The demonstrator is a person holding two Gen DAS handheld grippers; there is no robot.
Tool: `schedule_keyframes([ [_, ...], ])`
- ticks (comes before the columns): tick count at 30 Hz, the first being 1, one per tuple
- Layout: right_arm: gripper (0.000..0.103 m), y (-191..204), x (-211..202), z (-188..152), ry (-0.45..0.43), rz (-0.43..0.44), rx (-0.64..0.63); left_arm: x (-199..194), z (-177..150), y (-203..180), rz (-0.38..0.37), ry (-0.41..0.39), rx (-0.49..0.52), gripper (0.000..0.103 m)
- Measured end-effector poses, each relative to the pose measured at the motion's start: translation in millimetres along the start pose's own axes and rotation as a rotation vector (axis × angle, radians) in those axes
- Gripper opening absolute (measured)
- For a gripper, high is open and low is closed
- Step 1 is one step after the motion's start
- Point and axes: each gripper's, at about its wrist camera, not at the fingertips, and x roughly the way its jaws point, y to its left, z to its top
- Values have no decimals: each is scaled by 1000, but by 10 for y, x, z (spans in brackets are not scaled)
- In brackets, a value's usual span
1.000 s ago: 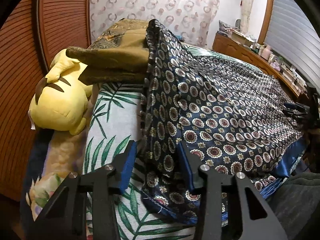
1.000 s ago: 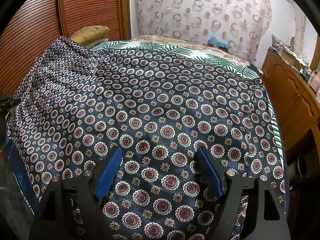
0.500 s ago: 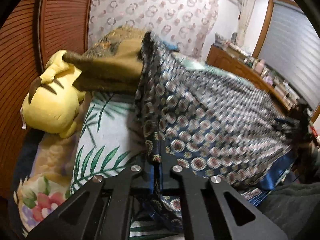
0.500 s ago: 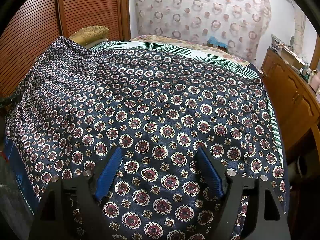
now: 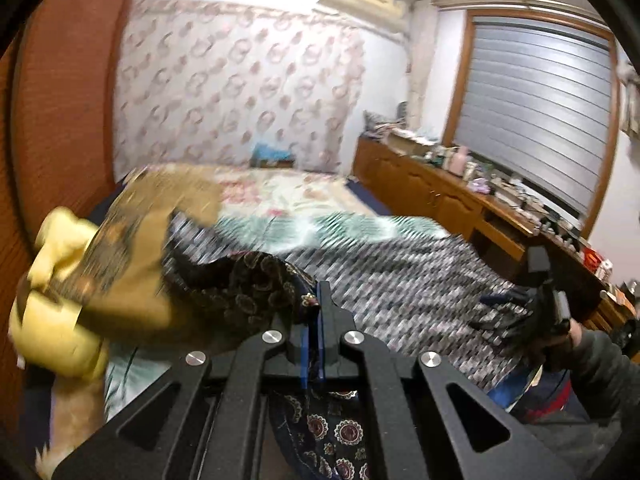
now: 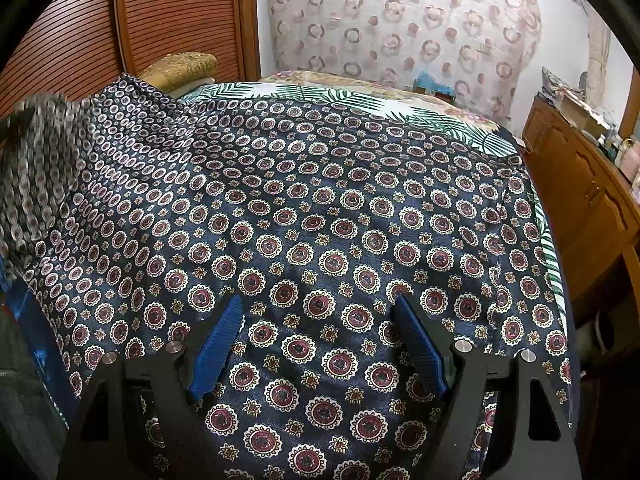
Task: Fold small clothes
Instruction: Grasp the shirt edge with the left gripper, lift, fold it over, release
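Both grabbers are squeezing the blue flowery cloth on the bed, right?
Not both. The left gripper is shut on the patterned cloth, but the right wrist view shows the right gripper open, its blue fingers spread apart above the cloth. The cloth does lie on the bed.

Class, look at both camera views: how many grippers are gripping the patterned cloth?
1. The left gripper has its jaws shut on the patterned cloth; the right gripper hovers open above it.
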Motion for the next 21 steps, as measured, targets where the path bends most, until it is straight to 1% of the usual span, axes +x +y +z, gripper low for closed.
schedule_keyframes([
  [2,80,-17,-11,7,13,-2,-2,94,156,-144,-29,-16,26,3],
  [4,80,-65,-72,7,8,-31,16,176,261,-242,-53,-22,40,3],
  [9,80,-175,-420,5,-71,-74,72,362,479,-558,-118,-30,93,3],
  [15,80,-205,-766,2,-138,-143,85,480,707,-943,-199,-33,155,3],
  [18,80,-193,-899,-20,-169,-149,100,545,811,-1155,-242,-30,186,3],
  [21,80,-218,-964,-69,-186,-150,113,664,839,-1328,-274,-4,202,3],
])
